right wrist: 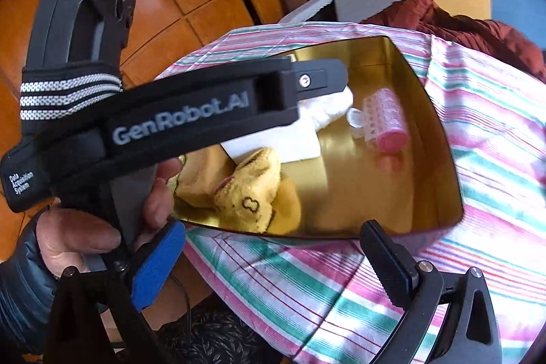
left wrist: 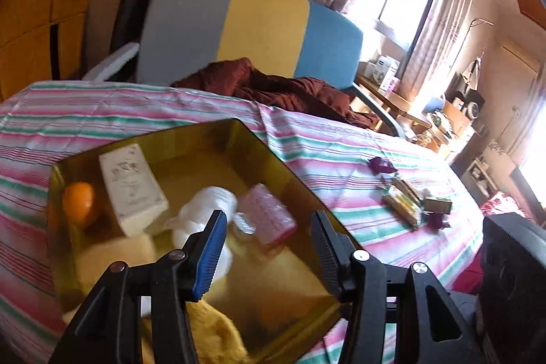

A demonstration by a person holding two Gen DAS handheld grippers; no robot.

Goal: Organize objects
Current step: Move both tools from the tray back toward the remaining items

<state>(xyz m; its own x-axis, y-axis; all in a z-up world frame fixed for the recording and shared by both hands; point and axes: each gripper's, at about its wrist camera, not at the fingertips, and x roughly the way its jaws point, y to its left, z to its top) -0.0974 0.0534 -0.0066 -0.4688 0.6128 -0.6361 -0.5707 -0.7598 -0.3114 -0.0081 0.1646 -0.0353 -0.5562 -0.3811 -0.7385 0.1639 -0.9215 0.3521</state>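
A gold, mirror-walled tin (left wrist: 262, 139) sat on the striped counter (left wrist: 341, 159), holding an orange (left wrist: 79, 203), white box (left wrist: 131, 186), pink roller (right wrist: 385, 118) and yellow cloth (right wrist: 249, 190). Left gripper (left wrist: 269, 248) hung over it, jaws apart and empty; right gripper (right wrist: 269, 261) likewise gaped.

"GenRobot.AI" in grey letters along the black body of the left gripper (right wrist: 218, 121), "Data Acquisition System" in small white print on its rear end

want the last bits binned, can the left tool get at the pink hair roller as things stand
Probably yes: the left tool hangs open over the gold box, and the pink hair roller lies uncovered just ahead of it.
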